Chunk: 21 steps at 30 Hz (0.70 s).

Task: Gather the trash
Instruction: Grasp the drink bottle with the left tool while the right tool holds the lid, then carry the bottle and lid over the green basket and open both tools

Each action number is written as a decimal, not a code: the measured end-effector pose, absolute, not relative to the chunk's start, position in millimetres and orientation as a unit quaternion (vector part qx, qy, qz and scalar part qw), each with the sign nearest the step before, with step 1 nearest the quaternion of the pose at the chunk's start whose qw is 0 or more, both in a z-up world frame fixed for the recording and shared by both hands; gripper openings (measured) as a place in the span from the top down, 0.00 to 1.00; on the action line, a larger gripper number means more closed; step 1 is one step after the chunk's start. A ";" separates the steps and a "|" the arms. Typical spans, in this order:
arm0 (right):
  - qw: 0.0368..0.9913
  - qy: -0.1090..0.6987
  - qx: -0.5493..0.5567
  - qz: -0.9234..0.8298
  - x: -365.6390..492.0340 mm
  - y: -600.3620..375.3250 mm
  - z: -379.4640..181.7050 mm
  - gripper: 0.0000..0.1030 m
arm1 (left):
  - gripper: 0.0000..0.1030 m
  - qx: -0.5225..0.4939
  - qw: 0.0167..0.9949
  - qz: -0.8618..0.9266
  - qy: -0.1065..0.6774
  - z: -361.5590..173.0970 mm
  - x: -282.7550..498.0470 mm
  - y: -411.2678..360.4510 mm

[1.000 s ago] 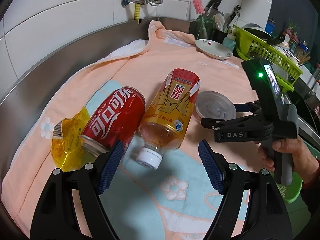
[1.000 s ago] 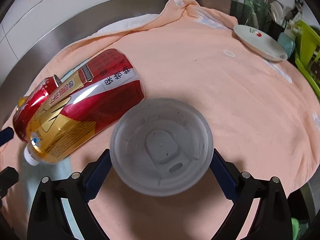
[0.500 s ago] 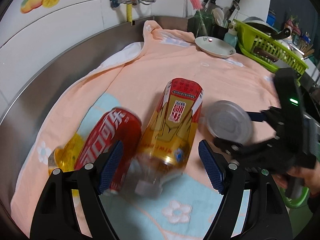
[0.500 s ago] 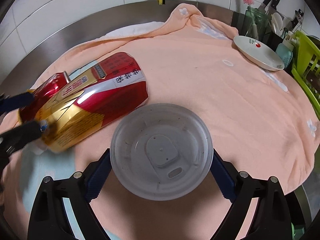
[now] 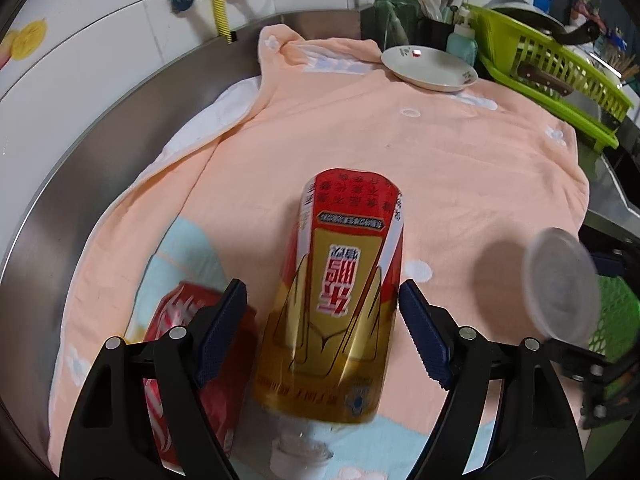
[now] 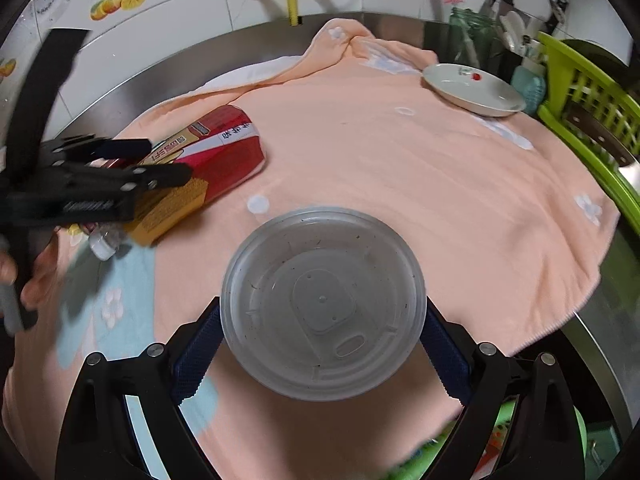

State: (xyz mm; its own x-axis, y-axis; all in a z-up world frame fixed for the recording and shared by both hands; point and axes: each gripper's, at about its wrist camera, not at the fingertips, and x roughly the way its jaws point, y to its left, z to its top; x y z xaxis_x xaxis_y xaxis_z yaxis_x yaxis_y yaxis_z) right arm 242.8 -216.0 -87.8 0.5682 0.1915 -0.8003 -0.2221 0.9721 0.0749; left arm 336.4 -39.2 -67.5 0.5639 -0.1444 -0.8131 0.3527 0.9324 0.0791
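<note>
The peach towel [image 5: 460, 168] is the landmark. At its near edge the left gripper [image 5: 320, 336] straddles the lying bottle [image 5: 340, 304], pads wide and apparently not yet pressing; closing off-centre could roll it into the red can [image 5: 188, 320] beside it. Beyond the towel's right edge, the right gripper [image 6: 320, 336] clamps the plastic lid [image 6: 323, 304] by its rim, which could slip.

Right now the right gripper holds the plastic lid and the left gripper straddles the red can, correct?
Not quite. The left gripper straddles the yellow-and-red bottle, not the red can, which lies just outside its left finger, as the left wrist view shows. The right gripper does hold the plastic lid.
</note>
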 end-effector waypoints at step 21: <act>0.873 0.485 0.052 -0.021 123.9 -370.6 -120.8 0.13 | 0.33 0.123 0.873 -0.148 0.448 -72.3 328.9 -68.0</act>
State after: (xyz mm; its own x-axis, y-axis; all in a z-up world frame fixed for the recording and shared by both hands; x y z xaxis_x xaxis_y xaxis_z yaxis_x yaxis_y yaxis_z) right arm 123.9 -370.6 -120.8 0.5291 0.0141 -0.8485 0.0877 0.9936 0.0712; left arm 328.9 -68.0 -72.3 0.5537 -0.1485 -0.8194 0.3694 0.9257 0.0818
